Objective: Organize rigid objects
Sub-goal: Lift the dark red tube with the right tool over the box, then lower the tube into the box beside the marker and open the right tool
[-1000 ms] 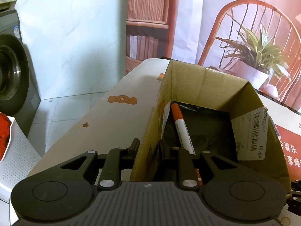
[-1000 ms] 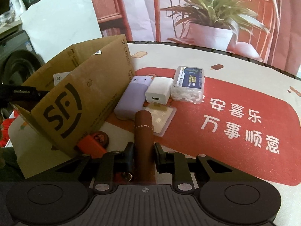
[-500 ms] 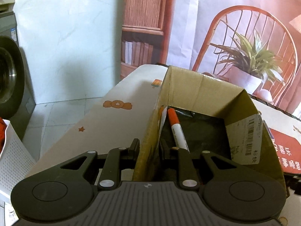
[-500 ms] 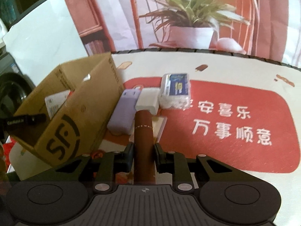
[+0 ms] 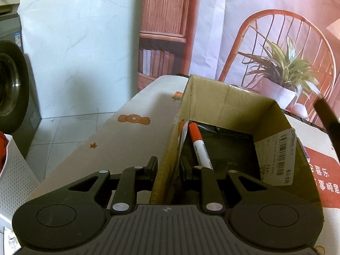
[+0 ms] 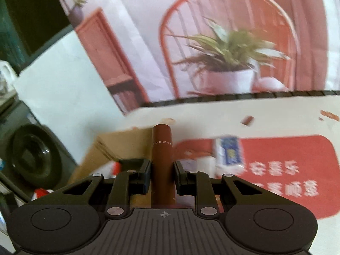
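Observation:
My left gripper (image 5: 169, 165) is shut on the near left wall of an open cardboard box (image 5: 225, 102), one finger outside and one inside. An orange-capped white marker (image 5: 198, 144) lies in the box on a dark bottom. My right gripper (image 6: 162, 170) is shut on a brown cylinder (image 6: 162, 148) with white lettering and holds it up above the box (image 6: 119, 146). The cylinder's tip shows in the left wrist view (image 5: 327, 119), at the right above the box's rim.
The box stands on a white table cover (image 5: 119, 138) with a red mat (image 6: 286, 170). A clear case with a blue label (image 6: 229, 155) lies on the mat. A washing machine (image 5: 10, 89) and a white basket (image 5: 12, 170) stand left of the table.
My right gripper has risen with the brown cylinder and moved over toward the box; the cylinder's tip now enters the left wrist view. My left gripper keeps its hold on the box wall.

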The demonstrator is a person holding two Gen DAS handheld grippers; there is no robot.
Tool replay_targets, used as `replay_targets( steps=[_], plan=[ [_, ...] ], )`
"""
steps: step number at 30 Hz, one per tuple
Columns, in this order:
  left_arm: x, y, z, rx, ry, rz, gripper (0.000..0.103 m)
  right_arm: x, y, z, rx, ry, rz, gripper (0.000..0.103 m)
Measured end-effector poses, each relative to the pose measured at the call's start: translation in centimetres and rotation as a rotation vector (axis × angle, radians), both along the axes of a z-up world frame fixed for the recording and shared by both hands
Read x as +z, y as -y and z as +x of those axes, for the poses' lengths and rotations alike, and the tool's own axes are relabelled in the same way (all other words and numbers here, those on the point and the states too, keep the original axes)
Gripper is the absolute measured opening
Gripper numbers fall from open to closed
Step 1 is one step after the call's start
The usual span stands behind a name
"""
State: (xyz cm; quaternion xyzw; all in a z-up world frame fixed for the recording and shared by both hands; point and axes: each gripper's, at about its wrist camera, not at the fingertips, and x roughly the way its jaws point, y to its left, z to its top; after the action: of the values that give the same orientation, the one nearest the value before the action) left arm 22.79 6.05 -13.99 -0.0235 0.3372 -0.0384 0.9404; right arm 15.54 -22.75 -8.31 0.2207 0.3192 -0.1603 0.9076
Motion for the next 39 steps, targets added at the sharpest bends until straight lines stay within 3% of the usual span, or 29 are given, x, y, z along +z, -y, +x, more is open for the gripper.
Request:
replay_targets(
  steps=[7,16,28,39],
  plan=[
    [0.0,-0.2,0.1,0.001,-0.004,-0.012,0.023,-0.1,-3.3,5.0,0.106,-0.038,-0.023,0.021],
    [0.0,-0.4,0.2,-0.007,-0.011,-0.031,0.024,-3.9,-6.3,9.9,0.203,-0.165,-0.05,0.021],
    [-0.1,-0.4,0.3,-0.009,-0.014,-0.043,0.024,-6.5,-6.9,12.6,0.214,-0.253,-0.056,0.021],
    [-0.3,-0.4,0.4,-0.011,-0.012,-0.05,0.024,-6.7,-7.1,13.0,0.222,-0.279,-0.073,0.022]
  ],
)
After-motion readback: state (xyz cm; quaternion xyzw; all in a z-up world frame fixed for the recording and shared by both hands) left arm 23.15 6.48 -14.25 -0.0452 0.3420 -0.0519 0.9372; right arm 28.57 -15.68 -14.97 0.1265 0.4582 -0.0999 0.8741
